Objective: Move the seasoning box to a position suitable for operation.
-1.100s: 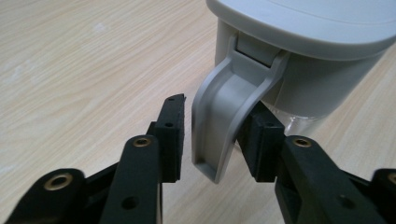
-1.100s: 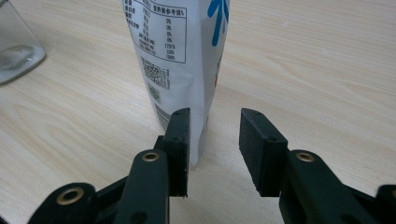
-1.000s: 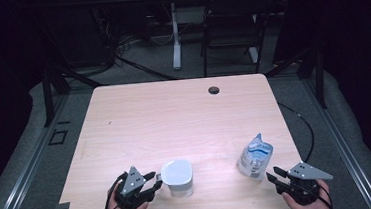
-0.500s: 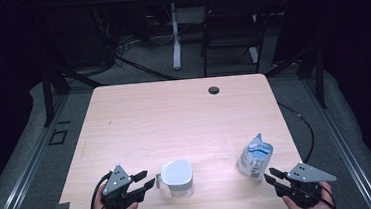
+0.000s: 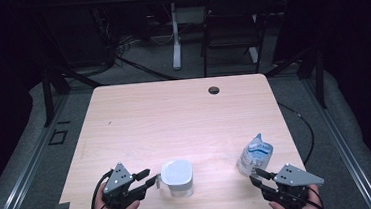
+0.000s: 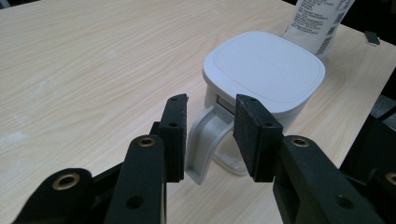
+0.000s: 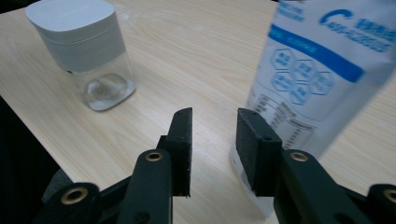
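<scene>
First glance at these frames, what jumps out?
The white-lidded jug near the table's front edge, left of centre, draws the eye: its handle sits between the left tool's pads, which have just been closing but do not yet press it. At front right a blue-and-white pouch stands upright, with the right tool open just short of its base.

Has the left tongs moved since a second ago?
Yes. The left tongs slid left, away from the jug, then came back toward its handle; jaws closing.
</scene>
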Available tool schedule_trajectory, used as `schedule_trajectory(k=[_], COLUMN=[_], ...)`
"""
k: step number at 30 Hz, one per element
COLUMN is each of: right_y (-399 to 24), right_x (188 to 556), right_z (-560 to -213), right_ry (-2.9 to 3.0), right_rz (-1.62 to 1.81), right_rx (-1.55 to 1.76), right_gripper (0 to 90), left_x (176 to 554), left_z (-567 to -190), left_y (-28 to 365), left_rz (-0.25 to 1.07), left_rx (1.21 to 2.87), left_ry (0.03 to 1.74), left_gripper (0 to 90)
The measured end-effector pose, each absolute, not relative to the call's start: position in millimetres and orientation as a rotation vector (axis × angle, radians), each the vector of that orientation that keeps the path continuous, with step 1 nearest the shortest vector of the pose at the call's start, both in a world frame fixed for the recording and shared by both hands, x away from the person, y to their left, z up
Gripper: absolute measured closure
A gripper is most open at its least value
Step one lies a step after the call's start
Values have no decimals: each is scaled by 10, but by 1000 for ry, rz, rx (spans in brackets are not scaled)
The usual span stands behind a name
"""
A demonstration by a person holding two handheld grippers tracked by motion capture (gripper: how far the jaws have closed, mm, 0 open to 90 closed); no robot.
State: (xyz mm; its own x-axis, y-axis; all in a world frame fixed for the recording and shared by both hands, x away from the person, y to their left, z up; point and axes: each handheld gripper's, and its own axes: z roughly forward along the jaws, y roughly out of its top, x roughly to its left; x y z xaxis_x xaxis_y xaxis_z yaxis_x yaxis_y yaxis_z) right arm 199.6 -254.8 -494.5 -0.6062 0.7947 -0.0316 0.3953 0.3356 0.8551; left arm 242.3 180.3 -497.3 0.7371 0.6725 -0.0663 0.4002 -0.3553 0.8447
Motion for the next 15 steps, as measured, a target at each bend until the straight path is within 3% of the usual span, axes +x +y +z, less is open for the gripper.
schedule_trajectory(k=[11,15], right_y=[-2279,-2193], right_x=[2101,2197], right_z=[-5009,-4977], right_ry=[2238,2251], right_rz=[1173,1187], right_rx=[998,1003], right_gripper=[680,679], left_x=[2555,2624], left_z=[-4887,-4804], left_y=[1751,1691], left_rz=[309,290], left_rx=[1973,1997], left_ry=[825,802], left_gripper=[633,685])
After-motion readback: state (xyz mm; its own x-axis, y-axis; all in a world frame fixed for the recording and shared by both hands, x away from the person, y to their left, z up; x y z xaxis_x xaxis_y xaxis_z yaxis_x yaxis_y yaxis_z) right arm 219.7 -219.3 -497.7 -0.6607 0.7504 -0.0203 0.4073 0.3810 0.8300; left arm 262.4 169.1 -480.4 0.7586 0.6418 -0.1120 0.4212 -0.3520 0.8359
